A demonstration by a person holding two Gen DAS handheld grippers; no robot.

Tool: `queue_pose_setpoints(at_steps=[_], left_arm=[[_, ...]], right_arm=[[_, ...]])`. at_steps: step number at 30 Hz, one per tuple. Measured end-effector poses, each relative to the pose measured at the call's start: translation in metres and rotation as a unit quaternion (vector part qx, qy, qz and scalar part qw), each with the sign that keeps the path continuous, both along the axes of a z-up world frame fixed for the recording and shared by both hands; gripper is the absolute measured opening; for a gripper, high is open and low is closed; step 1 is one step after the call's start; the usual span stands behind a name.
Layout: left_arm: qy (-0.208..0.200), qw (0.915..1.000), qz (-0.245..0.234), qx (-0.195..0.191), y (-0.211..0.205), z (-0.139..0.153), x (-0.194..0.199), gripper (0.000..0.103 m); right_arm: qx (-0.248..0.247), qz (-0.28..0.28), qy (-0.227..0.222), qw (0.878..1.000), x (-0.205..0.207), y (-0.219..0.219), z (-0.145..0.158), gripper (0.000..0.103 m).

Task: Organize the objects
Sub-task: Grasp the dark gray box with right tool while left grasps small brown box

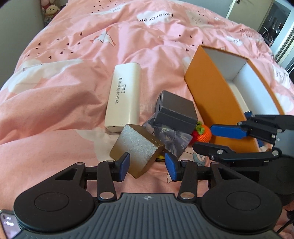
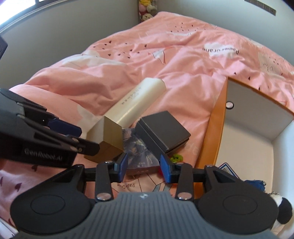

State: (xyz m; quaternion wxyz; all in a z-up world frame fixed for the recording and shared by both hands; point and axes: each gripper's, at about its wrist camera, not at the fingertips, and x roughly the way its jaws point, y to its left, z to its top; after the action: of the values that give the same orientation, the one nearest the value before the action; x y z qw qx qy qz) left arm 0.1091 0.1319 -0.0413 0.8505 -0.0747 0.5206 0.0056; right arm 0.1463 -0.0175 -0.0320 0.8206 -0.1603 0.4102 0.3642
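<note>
On the bed, a pink quilt (image 1: 73, 77) w/ white clouds & small dark marks covers everything; it fills most of both views. At the far corner by the wall sit some plush toys (image 2: 147, 9).

Next biggest: orange box (image 1: 207, 95), open top, white inside, lying on the quilt to the right of the clutter. In the right wrist view a few small things lie in its near corner, incl. something blue (image 2: 255, 183); can't tell what they are.

Left of the box, a cream case (image 1: 123, 99) w/ a line of dark print lies flat on the quilt, long side running away from the cameras. Near its close end, a gold box (image 1: 137, 149) sits tilted on one edge. Just right of that, a dark grey box (image 1: 176, 112) rests partly on a flat printed packet (image 1: 172, 137). An orange knitted ball (image 1: 202, 135) w/ green top lies touching the orange box's near wall, beside the grey box.

Left gripper (image 1: 147, 165): jaws spread, gold box's lower corner btwn the blue pads, pads not pressing it. Right gripper (image 2: 143, 166): jaws also apart, over the packet's near edge, not pinching it.
</note>
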Motion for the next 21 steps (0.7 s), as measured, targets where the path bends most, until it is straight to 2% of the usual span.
queue_pose_setpoints(at_steps=[4, 7, 10, 14, 18, 20, 21], left_arm=[[-0.009, 0.9998, 0.003, 0.016, -0.002, -0.005, 0.004, 0.054], [-0.016, 0.9999, -0.001, 0.0, 0.001, -0.003, 0.009, 0.054], [-0.012, 0.9999, -0.001, -0.003, 0.004, -0.002, 0.02, 0.054], [-0.006, 1.0, 0.003, -0.004, 0.01, -0.001, 0.033, 0.054], [-0.002, 0.9999, 0.014, -0.009, 0.017, -0.003, 0.044, 0.054], [0.001, 0.9998, 0.018, -0.01, 0.02, -0.004, 0.049, 0.054], [0.002, 0.9997, 0.019, -0.012, 0.022, -0.005, 0.051, 0.054]], right_arm=[[-0.02, 0.007, 0.002, 1.0, 0.007, 0.002, -0.004, 0.041], [-0.037, 0.03, 0.002, 0.999, 0.014, 0.008, -0.003, 0.042], [-0.064, 0.06, 0.0, 0.996, 0.025, 0.021, -0.003, 0.055], [-0.092, 0.074, -0.01, 0.993, 0.04, 0.04, -0.008, 0.055], [-0.109, 0.075, 0.012, 0.991, 0.056, 0.054, -0.017, 0.056], [-0.122, 0.072, 0.019, 0.99, 0.061, 0.061, -0.023, 0.069], [-0.125, 0.072, 0.019, 0.989, 0.063, 0.064, -0.025, 0.069]])
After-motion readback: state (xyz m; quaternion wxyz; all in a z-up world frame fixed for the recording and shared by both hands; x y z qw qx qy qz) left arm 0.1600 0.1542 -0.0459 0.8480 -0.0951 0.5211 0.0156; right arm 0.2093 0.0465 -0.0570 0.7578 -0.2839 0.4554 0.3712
